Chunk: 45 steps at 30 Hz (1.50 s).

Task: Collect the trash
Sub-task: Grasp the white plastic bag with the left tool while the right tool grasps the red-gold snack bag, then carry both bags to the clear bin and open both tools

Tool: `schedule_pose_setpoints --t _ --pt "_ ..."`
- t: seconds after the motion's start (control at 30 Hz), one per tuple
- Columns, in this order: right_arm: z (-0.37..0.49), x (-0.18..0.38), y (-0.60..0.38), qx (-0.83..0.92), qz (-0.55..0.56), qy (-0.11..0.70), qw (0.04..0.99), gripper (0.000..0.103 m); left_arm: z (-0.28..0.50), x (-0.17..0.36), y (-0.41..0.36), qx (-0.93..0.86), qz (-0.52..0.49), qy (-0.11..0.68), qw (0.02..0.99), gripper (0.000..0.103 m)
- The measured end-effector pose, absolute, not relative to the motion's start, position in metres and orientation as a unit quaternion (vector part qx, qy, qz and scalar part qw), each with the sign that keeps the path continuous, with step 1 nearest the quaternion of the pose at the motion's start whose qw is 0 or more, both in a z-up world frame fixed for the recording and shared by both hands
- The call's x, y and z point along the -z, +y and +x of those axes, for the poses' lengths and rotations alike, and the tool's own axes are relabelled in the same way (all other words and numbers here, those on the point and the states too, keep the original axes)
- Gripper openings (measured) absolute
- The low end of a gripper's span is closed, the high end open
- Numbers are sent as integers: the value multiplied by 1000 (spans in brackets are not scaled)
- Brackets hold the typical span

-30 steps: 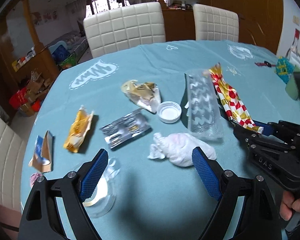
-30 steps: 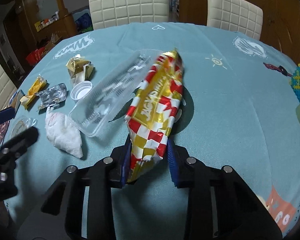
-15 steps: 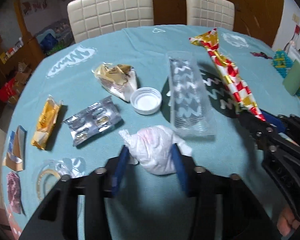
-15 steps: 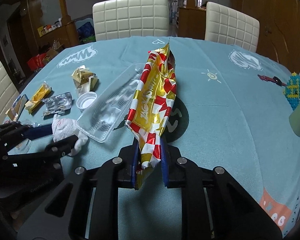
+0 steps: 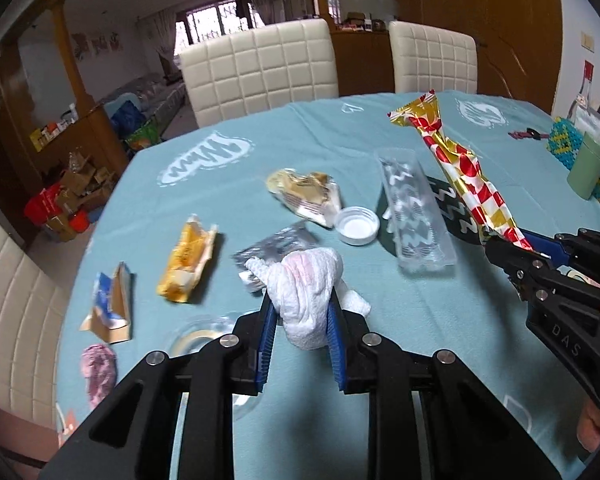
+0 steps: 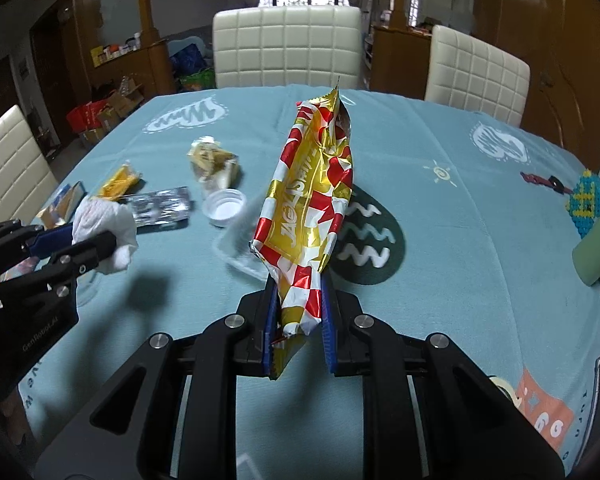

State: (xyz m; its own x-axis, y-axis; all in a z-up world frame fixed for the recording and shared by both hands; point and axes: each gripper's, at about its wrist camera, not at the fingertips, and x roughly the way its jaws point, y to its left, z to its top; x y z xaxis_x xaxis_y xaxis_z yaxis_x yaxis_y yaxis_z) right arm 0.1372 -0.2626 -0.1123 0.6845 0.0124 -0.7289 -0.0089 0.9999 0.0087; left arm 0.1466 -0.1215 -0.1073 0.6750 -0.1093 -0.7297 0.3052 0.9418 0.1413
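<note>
Left tool (image 5: 300, 312): was spread wide over the tissue (image 5: 308, 292) a second ago; now closing, pads pinching it, wad lifted off the table (image 5: 420, 320). Right tool (image 6: 298, 320): pressed together on the wrapper's (image 6: 308, 208) lower end, as before; wrapper now raised steeper, above the clear tray (image 5: 416, 216) mid-table.

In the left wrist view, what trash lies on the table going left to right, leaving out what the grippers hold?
Pink scrap → blue-and-brown torn packet → orange wrapper → silver foil pack → crumpled beige wrapper → white cap → clear plastic tray.
</note>
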Motion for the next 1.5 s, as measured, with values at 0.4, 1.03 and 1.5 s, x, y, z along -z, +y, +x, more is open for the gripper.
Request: schedule_pose_setpoints --t 0.4,1.03,1.5 --pt "126 83 -160 -78 -65 375 921 20 121 79 -13 41 84 354 930 24" --pt "147 92 81 -277 -158 361 876 20 89 91 193 -158 18 360 919 24" --pt "153 99 135 -310 -179 358 862 20 87 107 245 -196 -5 370 908 27"
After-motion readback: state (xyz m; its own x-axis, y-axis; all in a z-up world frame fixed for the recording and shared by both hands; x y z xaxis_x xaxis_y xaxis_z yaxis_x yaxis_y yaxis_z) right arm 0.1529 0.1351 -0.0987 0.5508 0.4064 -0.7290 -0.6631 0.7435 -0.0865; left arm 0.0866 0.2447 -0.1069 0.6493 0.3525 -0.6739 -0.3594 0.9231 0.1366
